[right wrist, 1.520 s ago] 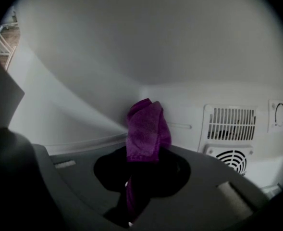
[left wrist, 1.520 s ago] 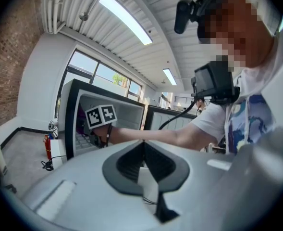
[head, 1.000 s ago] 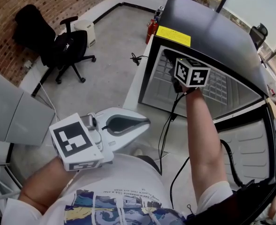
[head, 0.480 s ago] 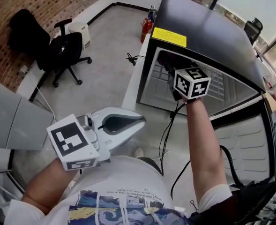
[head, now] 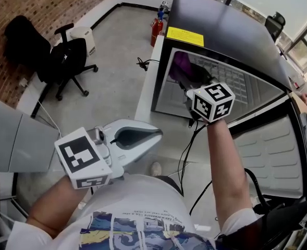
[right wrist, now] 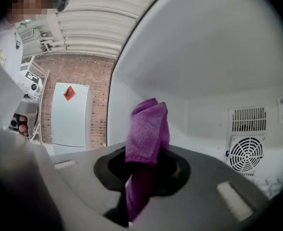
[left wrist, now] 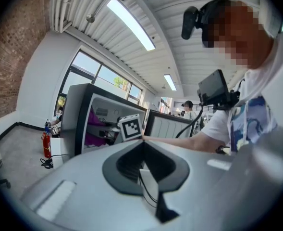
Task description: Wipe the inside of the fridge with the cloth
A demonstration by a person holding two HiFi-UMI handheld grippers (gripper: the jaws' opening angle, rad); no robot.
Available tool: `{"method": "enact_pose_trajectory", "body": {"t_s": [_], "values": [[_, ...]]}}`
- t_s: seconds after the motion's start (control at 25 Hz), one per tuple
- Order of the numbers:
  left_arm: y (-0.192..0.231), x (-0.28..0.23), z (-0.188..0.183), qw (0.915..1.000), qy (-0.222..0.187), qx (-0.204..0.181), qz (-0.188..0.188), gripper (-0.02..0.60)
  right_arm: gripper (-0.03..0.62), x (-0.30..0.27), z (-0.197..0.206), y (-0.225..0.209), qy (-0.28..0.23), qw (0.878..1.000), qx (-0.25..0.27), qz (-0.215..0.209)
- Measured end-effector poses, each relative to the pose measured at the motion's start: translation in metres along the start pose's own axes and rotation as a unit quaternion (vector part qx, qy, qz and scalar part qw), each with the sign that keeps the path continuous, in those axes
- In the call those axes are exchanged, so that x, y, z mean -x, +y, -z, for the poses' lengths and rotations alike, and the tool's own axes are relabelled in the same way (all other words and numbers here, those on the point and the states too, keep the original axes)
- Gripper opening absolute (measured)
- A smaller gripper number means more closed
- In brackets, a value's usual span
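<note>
The black fridge (head: 231, 30) stands open, its white inside (head: 247, 90) facing me. My right gripper (head: 187, 79) reaches into the left part of the opening, shut on a purple cloth (head: 180, 65). The right gripper view shows the folded cloth (right wrist: 148, 129) sticking up from the shut right gripper (right wrist: 142, 170), close to the white inner wall (right wrist: 203, 71). My left gripper (head: 159, 134) hangs shut and empty near my chest, outside the fridge. From the left gripper (left wrist: 142, 146) the fridge (left wrist: 79, 114) and the cloth (left wrist: 95, 129) are visible ahead.
The fridge door (head: 275, 155) hangs open on the right. A fan vent (right wrist: 247, 153) sits on the back wall. A black cable (head: 187, 150) dangles below the right gripper. An office chair (head: 64, 61), a white bin (head: 81, 35) and a fire extinguisher (head: 156, 30) stand on the floor at left.
My right gripper has drawn back toward the fridge's front opening, and the purple cloth now shows in the head view. The left gripper has stayed put.
</note>
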State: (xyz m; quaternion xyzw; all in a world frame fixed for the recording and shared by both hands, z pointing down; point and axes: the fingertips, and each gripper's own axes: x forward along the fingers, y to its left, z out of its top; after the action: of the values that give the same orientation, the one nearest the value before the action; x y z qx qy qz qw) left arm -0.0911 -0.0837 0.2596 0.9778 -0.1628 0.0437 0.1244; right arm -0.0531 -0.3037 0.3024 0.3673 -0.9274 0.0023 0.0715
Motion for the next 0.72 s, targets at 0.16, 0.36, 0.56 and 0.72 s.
{"method": "enact_pose_trajectory", "body": {"t_s": [0.16, 0.36, 0.56, 0.72], "values": [[-0.005, 0.004, 0.003, 1.0, 0.001, 0.0, 0.009, 0.003, 0.058, 0.01, -0.002, 0.013, -0.005, 1.0, 0.0, 0.001], [-0.009, 0.011, 0.007, 0.9999, 0.004, 0.002, 0.014, 0.003, 0.058, 0.02, -0.003, 0.031, -0.008, 1.0, 0.004, 0.0], [-0.014, 0.014, 0.011, 0.9996, 0.007, 0.004, 0.025, 0.003, 0.058, 0.031, -0.001, 0.049, -0.009, 1.0, 0.004, -0.001], [-0.015, 0.014, 0.014, 0.9995, 0.009, 0.006, 0.031, 0.003, 0.058, 0.047, -0.003, 0.05, -0.021, 1.0, -0.015, 0.015]]}}
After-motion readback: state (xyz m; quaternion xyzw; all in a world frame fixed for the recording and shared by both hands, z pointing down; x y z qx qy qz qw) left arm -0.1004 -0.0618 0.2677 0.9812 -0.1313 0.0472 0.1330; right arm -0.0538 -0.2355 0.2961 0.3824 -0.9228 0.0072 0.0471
